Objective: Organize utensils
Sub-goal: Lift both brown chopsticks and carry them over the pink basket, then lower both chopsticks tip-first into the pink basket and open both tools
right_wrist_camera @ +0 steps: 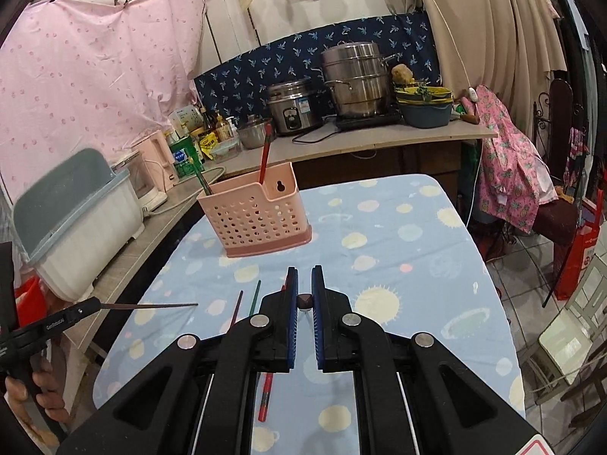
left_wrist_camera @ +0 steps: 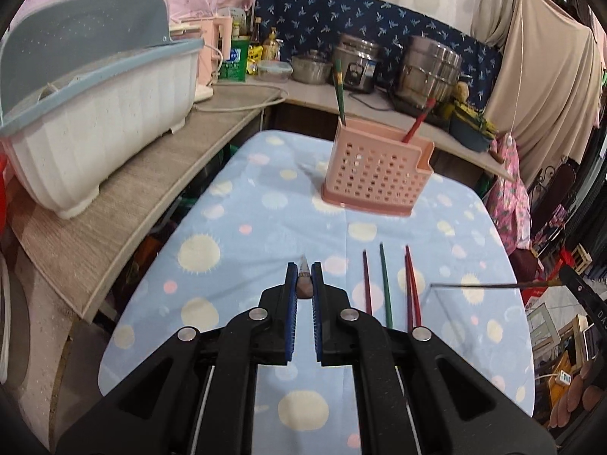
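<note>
Pink perforated holder [left_wrist_camera: 373, 168] upright mid-tabletop, one green chopstick [left_wrist_camera: 338, 89] and one red chopstick [left_wrist_camera: 417, 121] leaning inside. Nearer, a maroon chopstick [left_wrist_camera: 367, 282], another green one [left_wrist_camera: 386, 284] and a red pair [left_wrist_camera: 412, 288] lie flat, roughly parallel.

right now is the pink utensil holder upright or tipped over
Upright: the pink utensil holder stands on its base on the tablecloth, with a green chopstick and a red chopstick sticking up from it.
</note>
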Demonstrator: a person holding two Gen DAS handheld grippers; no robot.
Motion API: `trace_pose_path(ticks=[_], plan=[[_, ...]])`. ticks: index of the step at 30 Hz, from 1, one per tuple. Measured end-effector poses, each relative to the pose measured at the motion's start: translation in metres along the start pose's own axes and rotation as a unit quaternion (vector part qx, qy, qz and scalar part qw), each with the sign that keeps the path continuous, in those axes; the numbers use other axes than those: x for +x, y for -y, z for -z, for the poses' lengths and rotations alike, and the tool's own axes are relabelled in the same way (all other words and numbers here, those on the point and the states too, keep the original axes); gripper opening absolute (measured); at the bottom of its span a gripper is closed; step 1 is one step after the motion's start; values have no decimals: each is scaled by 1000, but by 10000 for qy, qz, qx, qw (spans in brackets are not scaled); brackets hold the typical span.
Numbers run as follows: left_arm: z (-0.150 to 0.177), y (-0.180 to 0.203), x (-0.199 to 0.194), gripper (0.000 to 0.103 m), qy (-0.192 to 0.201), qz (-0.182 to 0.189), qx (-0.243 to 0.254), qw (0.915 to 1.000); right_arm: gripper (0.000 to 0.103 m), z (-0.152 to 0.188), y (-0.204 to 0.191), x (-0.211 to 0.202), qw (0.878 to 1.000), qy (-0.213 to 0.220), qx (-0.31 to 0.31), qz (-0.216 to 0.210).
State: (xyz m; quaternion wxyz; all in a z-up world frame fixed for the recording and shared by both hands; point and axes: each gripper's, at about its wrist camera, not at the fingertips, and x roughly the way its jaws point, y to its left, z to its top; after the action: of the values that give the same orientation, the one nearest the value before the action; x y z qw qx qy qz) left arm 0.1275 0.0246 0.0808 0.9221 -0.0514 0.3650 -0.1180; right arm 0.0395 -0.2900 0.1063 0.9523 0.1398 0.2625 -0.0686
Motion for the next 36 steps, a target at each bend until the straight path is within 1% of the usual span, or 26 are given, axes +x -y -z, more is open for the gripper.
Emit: trace_pose_path(ticks=[7,13,19,24,27,29,32,36], plan=[[-45,7,12,7,228,67,-19,9997,7,-31,-4,11,9997,238,-11,-71],[-89,19,17,7,453,193,1,9988,7,-67,-8,22,9985,498,43,-206],[-136,41,6,7,925,387,115,9949,7,-109,-17,34,9956,781,166,-486],[-181,60,-3,7,1382,501,133,9891,7,-160,-32,45,9891,1243,252,-746],[-211,70,0,7,1636,473,120,9853,7,-192,-43,57,9850,1471,302,-845],[-225,74,7,7,1684,492,101,9844,7,-211,-50,69,9823,1605,329,-907],[-241,77,24,7,1719,406,90,9842,7,-229,-60,89,9809,1683,316,-919],[-247,78,52,7,1574,343,49,9869,7,-235,-68,121,9820,1630,280,-909]])
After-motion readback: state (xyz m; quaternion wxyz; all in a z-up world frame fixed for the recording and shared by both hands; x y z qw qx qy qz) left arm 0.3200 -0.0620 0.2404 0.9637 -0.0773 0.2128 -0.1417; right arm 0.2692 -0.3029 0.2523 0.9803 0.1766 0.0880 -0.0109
